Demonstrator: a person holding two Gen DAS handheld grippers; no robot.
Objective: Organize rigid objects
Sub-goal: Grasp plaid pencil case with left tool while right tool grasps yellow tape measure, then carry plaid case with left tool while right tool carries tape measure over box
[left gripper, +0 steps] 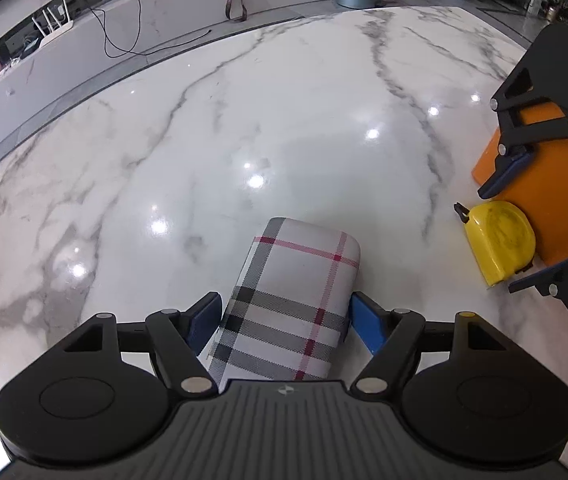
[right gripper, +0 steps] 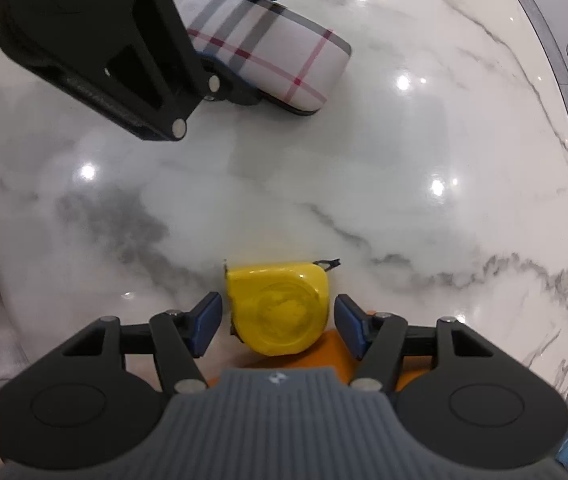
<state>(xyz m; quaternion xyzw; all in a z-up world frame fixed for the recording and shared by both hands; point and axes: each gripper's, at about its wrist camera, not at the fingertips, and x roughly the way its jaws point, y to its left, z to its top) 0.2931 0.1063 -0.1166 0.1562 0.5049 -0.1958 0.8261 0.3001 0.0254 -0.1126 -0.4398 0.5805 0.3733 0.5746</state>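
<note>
- left gripper clamped on plaid case, blue pads touching both its sides; case sits on marble table
- right gripper fingers apart, either side of yellow tape measure, small gaps both sides
- tape measure lies partly on orange board, partly on table
- case and tape measure well apart
</note>
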